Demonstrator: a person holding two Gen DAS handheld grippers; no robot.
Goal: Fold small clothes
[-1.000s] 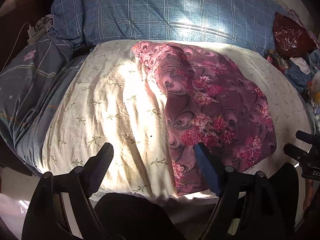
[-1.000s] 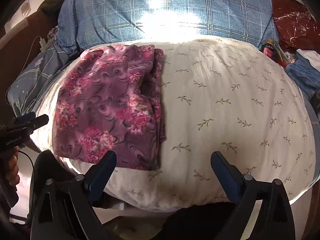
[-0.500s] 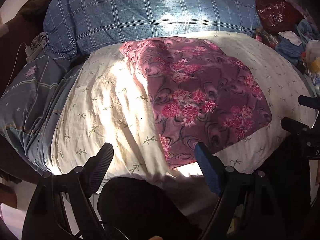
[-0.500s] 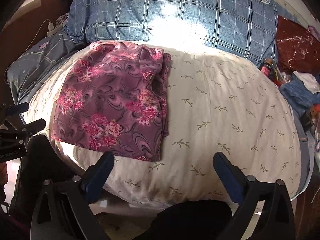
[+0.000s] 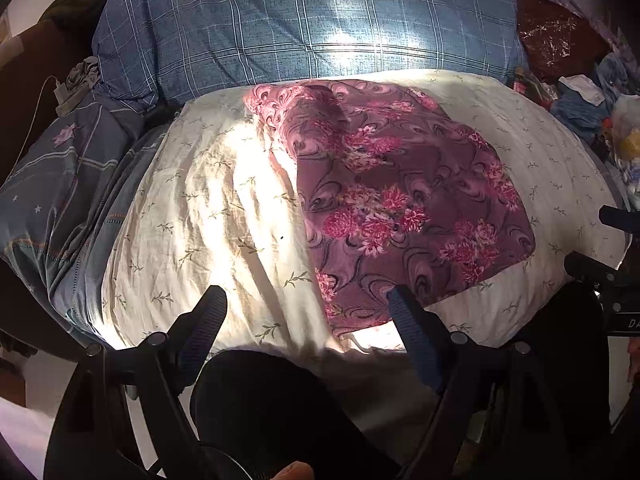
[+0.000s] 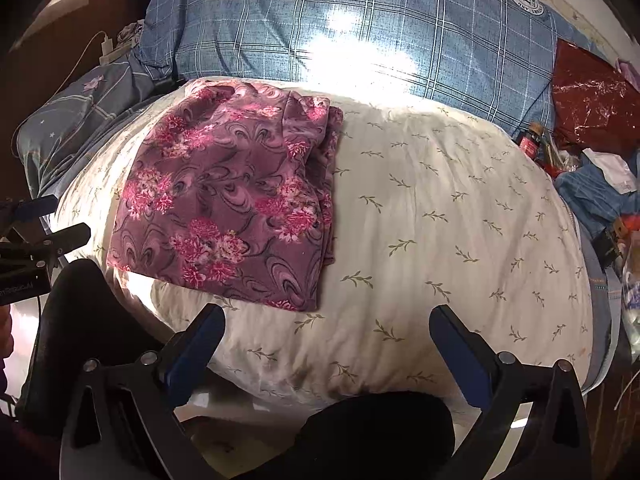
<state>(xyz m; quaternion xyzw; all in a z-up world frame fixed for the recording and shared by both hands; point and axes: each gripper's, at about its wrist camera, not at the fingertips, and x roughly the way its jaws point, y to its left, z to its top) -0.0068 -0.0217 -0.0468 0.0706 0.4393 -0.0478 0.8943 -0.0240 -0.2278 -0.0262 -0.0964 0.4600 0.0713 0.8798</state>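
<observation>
Purple floral garment (image 6: 224,204) sits folded near the cushion's (image 6: 440,220) left edge; left gripper (image 5: 306,312) and right gripper (image 6: 326,332) both gape empty, looks finished.

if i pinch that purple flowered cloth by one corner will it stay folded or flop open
Probably flops open: the purple flowered cloth looks thin and soft, its layered edges loose along one side. It likely weighs little. Pushed, it would probably bunch up, not slide, since the cream leaf-print cover under it is soft and wrinkled.
</observation>
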